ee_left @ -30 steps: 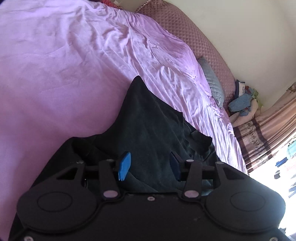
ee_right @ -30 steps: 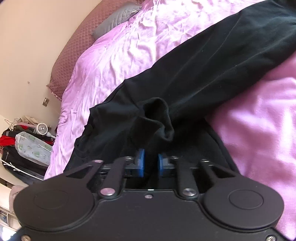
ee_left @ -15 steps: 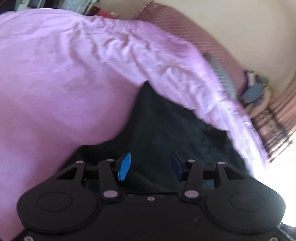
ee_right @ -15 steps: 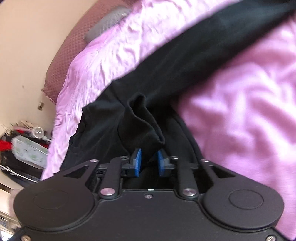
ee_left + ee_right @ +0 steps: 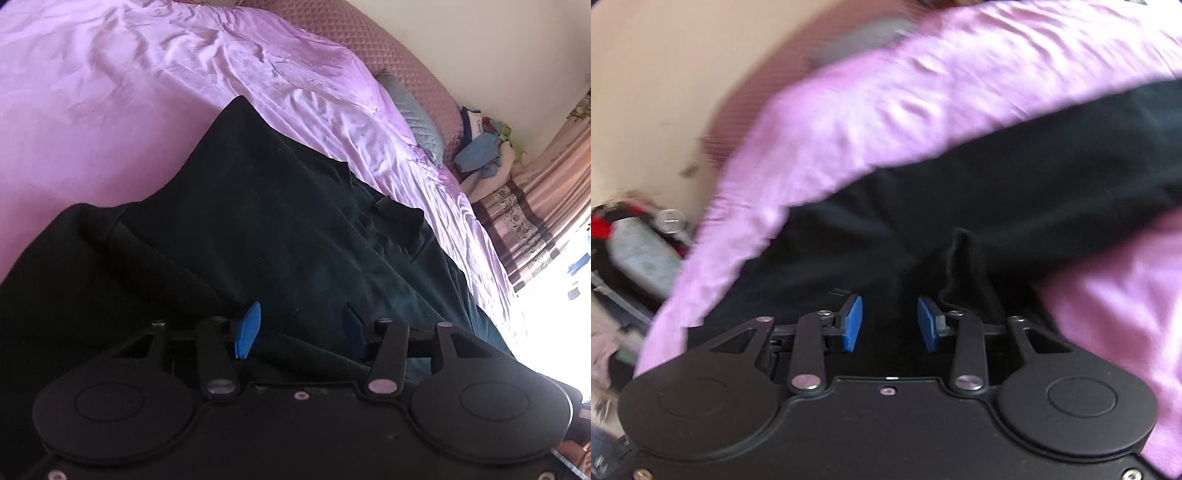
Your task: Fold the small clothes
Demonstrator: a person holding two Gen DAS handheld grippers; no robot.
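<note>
Beside pillow (image 5: 421,114), clothes pile (image 5: 480,155) edges bed (image 5: 110,92).

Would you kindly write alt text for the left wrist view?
A dark garment lies spread on a pink sheet, with the left gripper just above it, jaws opening and clamping nothing. A grey pillow lies at the bed's far end.
</note>
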